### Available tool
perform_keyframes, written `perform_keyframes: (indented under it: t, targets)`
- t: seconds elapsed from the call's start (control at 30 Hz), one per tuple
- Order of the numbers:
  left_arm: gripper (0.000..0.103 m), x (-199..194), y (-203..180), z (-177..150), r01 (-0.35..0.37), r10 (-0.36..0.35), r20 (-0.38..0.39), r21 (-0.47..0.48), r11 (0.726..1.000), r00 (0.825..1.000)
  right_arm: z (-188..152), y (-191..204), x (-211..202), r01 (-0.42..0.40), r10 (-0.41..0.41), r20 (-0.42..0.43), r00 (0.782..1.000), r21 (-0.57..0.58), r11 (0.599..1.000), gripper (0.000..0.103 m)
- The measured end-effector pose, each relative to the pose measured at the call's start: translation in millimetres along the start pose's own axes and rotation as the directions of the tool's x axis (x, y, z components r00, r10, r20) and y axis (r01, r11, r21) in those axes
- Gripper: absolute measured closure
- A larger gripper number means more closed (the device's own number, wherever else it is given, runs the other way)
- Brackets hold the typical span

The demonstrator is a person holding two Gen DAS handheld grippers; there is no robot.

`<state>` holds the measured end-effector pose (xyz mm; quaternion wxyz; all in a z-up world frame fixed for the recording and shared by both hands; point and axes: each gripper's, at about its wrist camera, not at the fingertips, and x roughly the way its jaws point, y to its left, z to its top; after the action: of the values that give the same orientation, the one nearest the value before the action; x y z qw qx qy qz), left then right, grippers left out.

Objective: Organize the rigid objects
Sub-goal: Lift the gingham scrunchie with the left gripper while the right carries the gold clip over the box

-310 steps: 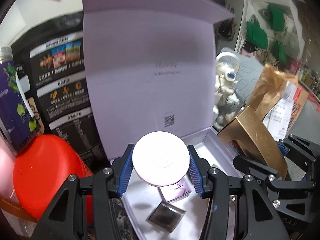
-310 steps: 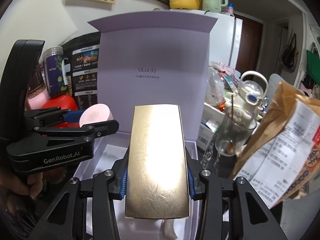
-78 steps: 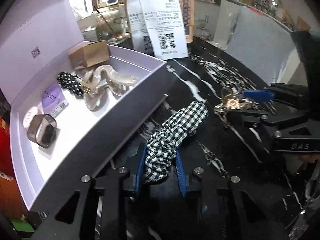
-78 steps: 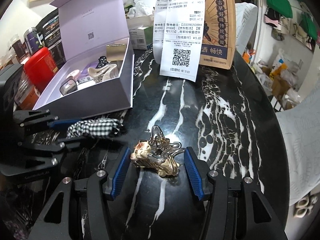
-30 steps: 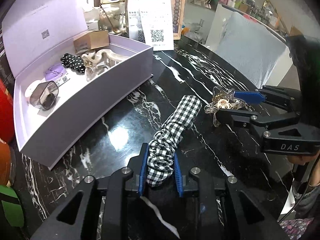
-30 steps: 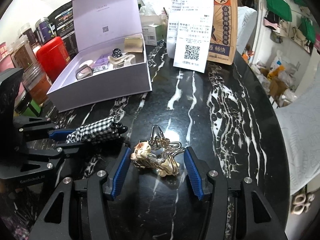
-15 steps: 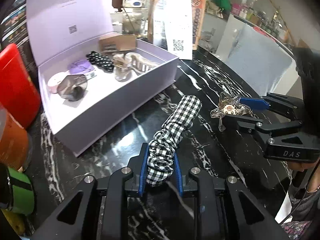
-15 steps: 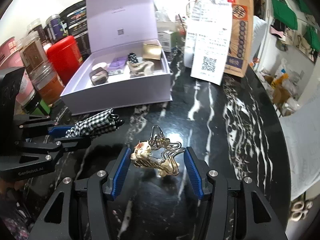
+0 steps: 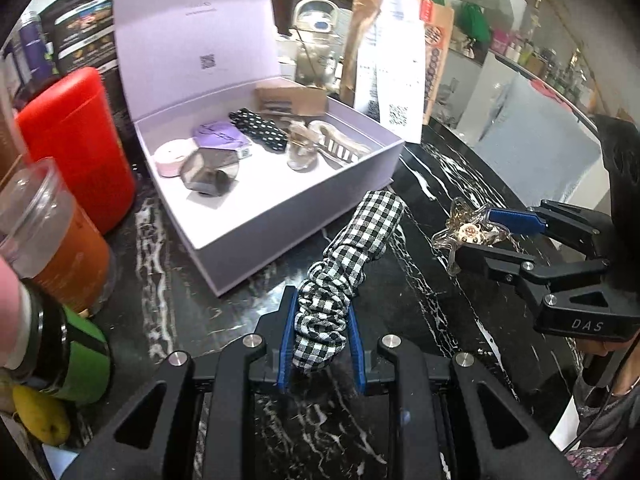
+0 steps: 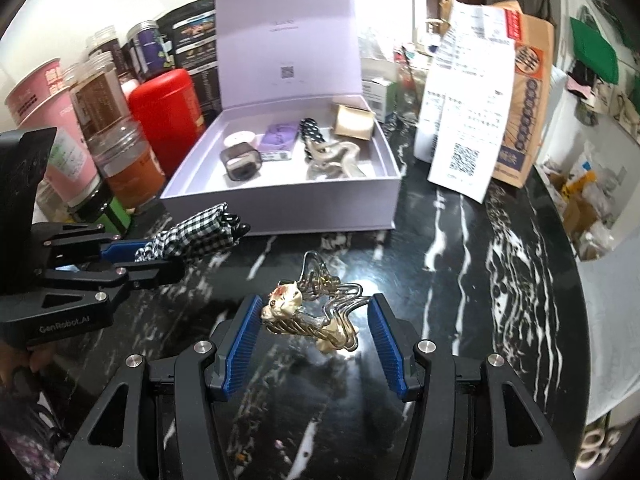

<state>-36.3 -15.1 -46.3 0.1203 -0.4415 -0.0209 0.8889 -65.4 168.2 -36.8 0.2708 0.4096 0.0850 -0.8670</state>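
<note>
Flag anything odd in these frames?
One mismatch: the task says rigid objects, yet the left gripper is shut on a soft black-and-white gingham scrunchie. The right gripper holds a gold star-shaped hair claw. Nothing in the open lilac box looks spilled.

Home kitchen, fridge point(image 10: 384, 12), food jars point(image 10: 120, 148)

right tongs point(image 10: 312, 330): hold a golden hair claw point(image 10: 310, 314)
left tongs point(image 10: 160, 252): grip a checked scrunchie point(image 10: 192, 236)
lilac box point(image 10: 280, 210): open on the bench point(image 10: 460, 280)
</note>
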Motion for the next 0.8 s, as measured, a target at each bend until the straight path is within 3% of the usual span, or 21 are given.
perform_keyframes:
  t: [0.8]
  targets:
    - [0.080,-40.6,7.9,34.8,-0.055,0.055,0.107,-0.003,0.998,0.993,44.7,21.9,-18.2,-0.052,0.059,0.094,0.994,-0.074,0.996,0.049]
